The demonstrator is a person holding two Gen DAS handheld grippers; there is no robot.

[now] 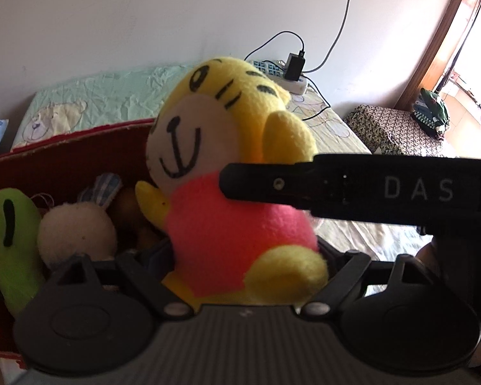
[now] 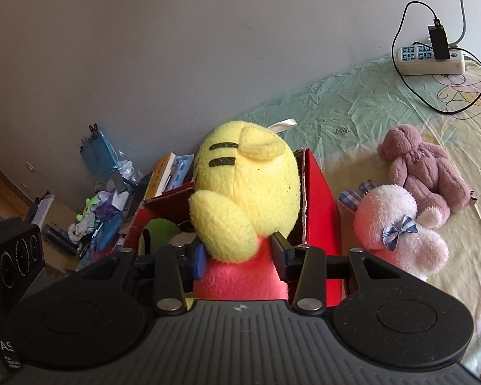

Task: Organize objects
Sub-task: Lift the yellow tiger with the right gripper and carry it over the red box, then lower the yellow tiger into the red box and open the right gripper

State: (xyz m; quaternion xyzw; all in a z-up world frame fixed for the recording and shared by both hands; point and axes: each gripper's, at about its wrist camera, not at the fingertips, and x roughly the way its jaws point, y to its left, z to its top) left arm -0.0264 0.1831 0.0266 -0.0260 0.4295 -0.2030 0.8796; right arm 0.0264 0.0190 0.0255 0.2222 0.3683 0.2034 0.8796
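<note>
Right gripper (image 2: 240,256) clamps the yellow tiger plush (image 2: 243,189) at centre frame, its face hidden; left gripper's (image 1: 240,250) fingertips are hidden, grip unclear.

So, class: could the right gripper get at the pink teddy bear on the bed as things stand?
Probably not yet. The right gripper is shut on the yellow tiger toy over the red box, so its jaws are full. The pink teddy bear lies uncovered on the bed, beside the white bunny.
</note>
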